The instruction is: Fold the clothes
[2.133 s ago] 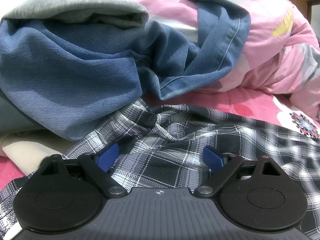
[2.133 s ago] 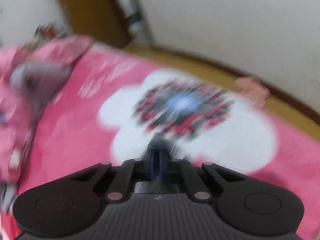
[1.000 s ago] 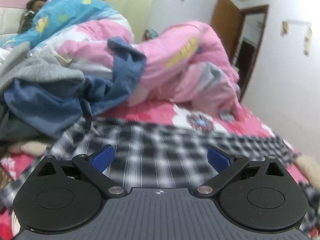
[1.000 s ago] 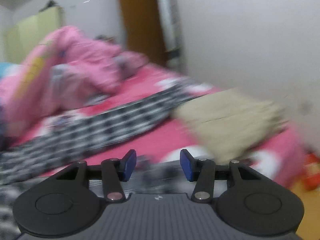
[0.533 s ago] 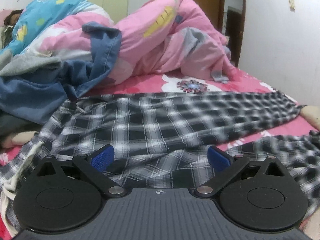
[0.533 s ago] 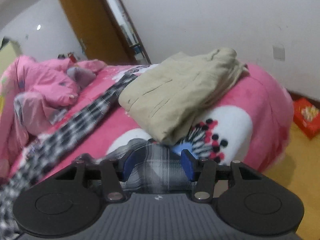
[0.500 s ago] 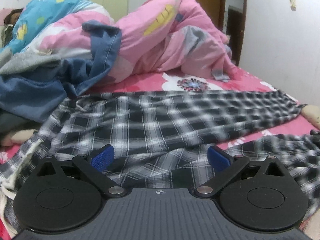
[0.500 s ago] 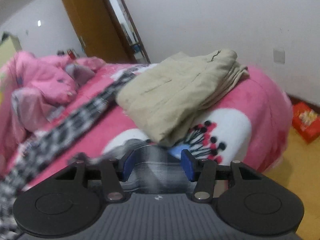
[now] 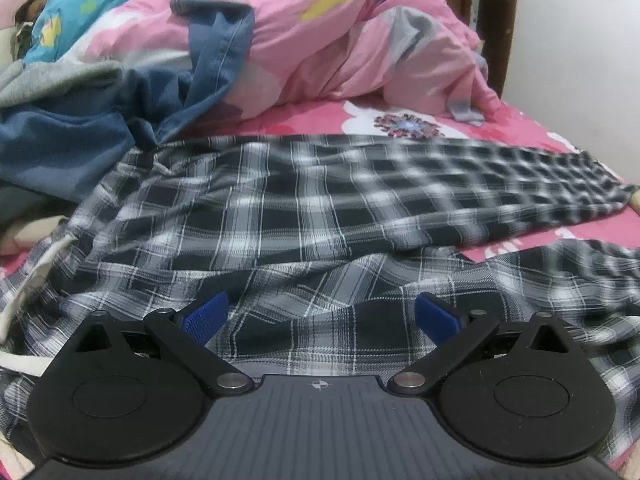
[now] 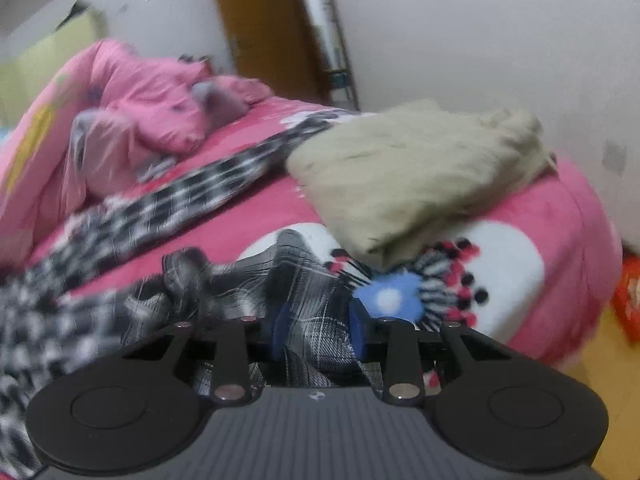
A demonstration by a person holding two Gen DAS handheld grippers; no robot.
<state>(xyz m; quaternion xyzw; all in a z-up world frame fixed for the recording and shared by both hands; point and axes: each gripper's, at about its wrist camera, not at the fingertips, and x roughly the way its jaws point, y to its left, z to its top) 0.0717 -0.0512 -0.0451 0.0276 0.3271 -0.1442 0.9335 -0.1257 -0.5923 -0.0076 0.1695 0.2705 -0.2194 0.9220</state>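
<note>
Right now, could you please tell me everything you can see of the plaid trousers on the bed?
The plaid trousers are black-and-white checked woven cloth, lying spread and wrinkled across the pink floral bedspread. One leg stretches toward the folded beige garment; a white drawstring trails at the waist end. The right gripper has bunched cloth between its pads, nearly closed on it. The left gripper hangs open over the fabric.
</note>
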